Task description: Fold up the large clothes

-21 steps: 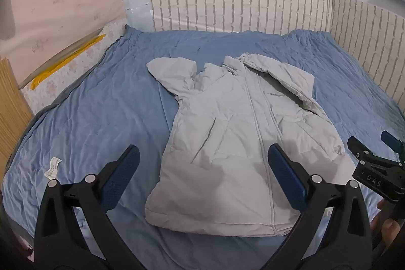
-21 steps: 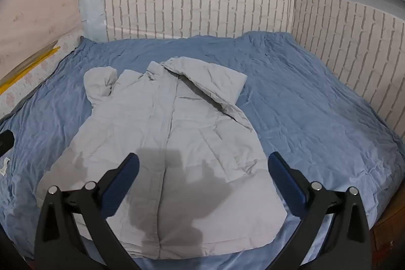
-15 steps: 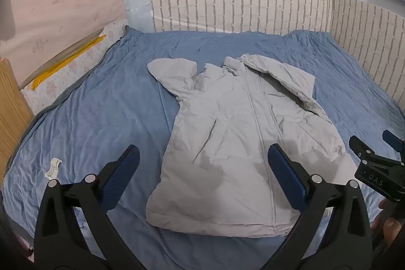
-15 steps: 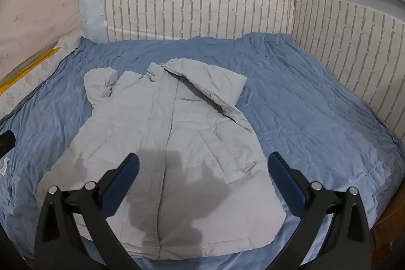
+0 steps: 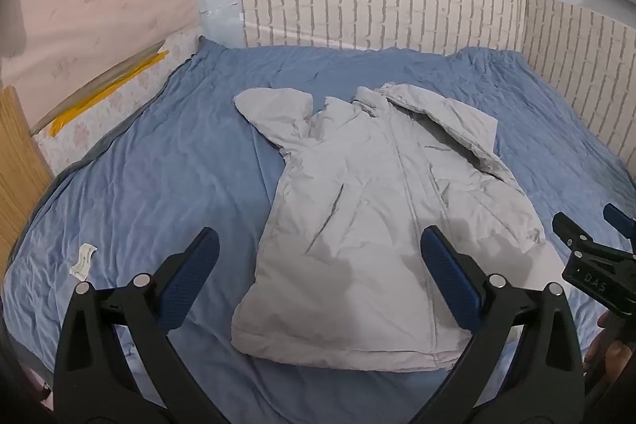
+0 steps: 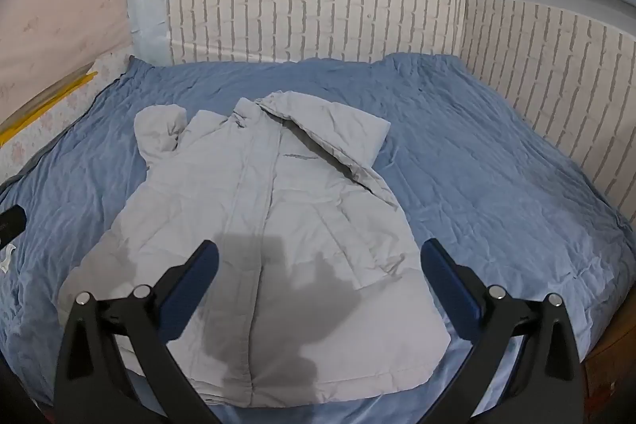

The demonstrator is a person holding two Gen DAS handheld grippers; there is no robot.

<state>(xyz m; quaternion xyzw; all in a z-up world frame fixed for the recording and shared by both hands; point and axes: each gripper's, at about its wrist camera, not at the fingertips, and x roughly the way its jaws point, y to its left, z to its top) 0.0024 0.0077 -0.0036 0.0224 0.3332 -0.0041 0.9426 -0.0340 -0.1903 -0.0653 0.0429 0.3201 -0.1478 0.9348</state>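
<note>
Scene: pale grey padded jacket [image 5: 381, 217] flat, front up, on blue quilted bedspread [image 5: 167, 177] | Tools: my left gripper [image 5: 316, 265] and right gripper [image 6: 318, 265] both spread wide, empty | Change: barely any, seemingly drifting closer | Meaning: folding unstarted.

left wrist: above bed's foot, facing headward | right wrist: likewise, further right — shared: jacket [image 5: 381, 193] [image 6: 254, 225]

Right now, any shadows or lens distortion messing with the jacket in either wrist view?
Right wrist view: dark rig shadow on the jacket hem, between the open right claw. Left wrist view: fainter shadow near the left claw. Both: fisheye bends the brick wall; black vignette corners; focus fine.
</note>
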